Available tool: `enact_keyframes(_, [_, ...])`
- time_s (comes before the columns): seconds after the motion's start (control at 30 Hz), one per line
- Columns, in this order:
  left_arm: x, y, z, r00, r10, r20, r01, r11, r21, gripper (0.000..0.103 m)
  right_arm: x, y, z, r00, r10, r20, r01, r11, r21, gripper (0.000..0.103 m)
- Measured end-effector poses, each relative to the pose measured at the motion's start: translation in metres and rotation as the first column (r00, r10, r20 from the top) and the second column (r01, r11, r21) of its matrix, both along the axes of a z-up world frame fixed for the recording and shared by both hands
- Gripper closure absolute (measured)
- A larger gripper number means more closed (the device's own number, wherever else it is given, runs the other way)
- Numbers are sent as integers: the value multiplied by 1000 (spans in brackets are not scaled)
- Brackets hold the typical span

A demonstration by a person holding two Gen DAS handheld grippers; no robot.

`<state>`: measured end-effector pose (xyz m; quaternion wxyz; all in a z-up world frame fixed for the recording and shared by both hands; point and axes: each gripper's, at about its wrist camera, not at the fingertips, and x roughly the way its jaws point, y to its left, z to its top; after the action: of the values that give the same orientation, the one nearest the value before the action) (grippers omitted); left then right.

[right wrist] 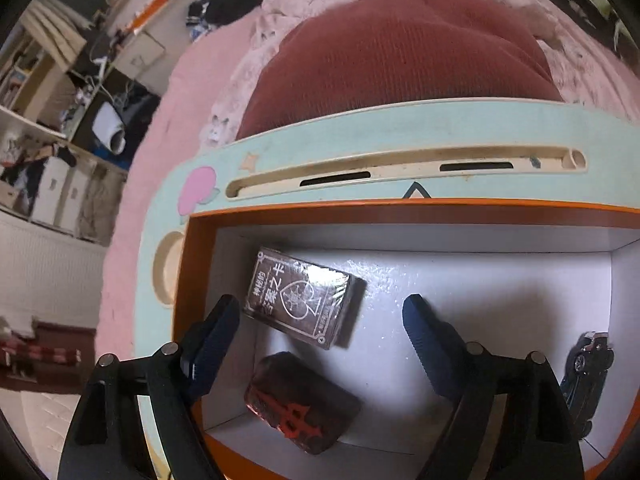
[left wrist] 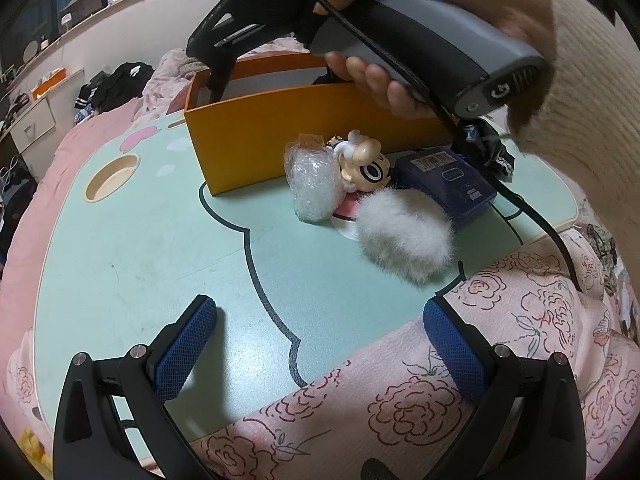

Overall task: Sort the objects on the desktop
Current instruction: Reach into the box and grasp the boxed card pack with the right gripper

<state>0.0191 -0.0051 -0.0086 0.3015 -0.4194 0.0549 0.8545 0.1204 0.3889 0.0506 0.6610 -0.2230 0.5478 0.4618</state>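
Note:
Over the orange box (right wrist: pixel 400 205), my right gripper (right wrist: pixel 320 308) points down with its jaws open and nothing pressed between the pads. On the box's white floor lie a dark card pack (right wrist: pixel 304 300), a brown block with a red character (right wrist: pixel 300 400) and a dark toy car (right wrist: pixel 588 364). My left gripper (left wrist: pixel 320 312) hangs open and empty above the mint table (left wrist: pixel 140 260). Beside the orange box (left wrist: pixel 280 136) lie a bubble-wrap packet (left wrist: pixel 312 180), a figurine (left wrist: pixel 360 164), a white fluffy ball (left wrist: pixel 404 232) and a blue box (left wrist: pixel 452 180). A hand holds the right gripper's handle (left wrist: pixel 420 36), and its fingers dip into the box.
A black crumpled wrapper (left wrist: pixel 484 148) sits behind the blue box. A cable (left wrist: pixel 532 216) trails across the table's right side. A rose-print pink blanket (left wrist: pixel 440 380) covers the near edge. A red-brown cushion (right wrist: pixel 400 48) lies beyond the table's slotted far rim (right wrist: pixel 400 164).

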Motion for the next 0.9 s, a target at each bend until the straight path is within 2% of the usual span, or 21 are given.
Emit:
enact_keyframes(0.03, [0,0,0,1000,0,0,0,1000,0,0,-2,1,-1,1000,-2,3,2,1000,-6,19])
enact_keyframes(0.07, [0,0,0,1000,0,0,0,1000,1,0,-2,2,-2,979,-206,-5,206,979,-5,19])
enact_keyframes(0.13, [0,0,0,1000,-1,-1,1,1000,1,0,-8,5,-4,978,-203,38,204,979,-15,22])
enact_keyframes(0.17, [0,0,0,1000,0,-1,0,1000,1,0,-12,8,-4,975,-203,89,207,978,-34,27])
enact_keyframes(0.2, [0,0,0,1000,-1,-1,1,1000,1,0,-19,9,-3,971,-201,128,209,977,-47,27])
enact_keyframes(0.33, [0,0,1,1000,-1,0,1,1000,2,0,-23,7,-6,965,-209,156,217,975,-40,27])
enact_keyframes(0.4, [0,0,1,1000,-1,-1,1,1000,2,0,-20,4,-8,966,-216,141,222,975,-23,30])
enact_keyframes(0.77, [-1,0,2,1000,-2,-2,2,1000,3,0,-3,-50,5,949,-281,143,289,957,-35,33])
enact_keyframes(0.9, [-1,0,2,1000,-2,-2,2,1000,4,0,-9,-43,28,949,-286,131,281,958,52,33])
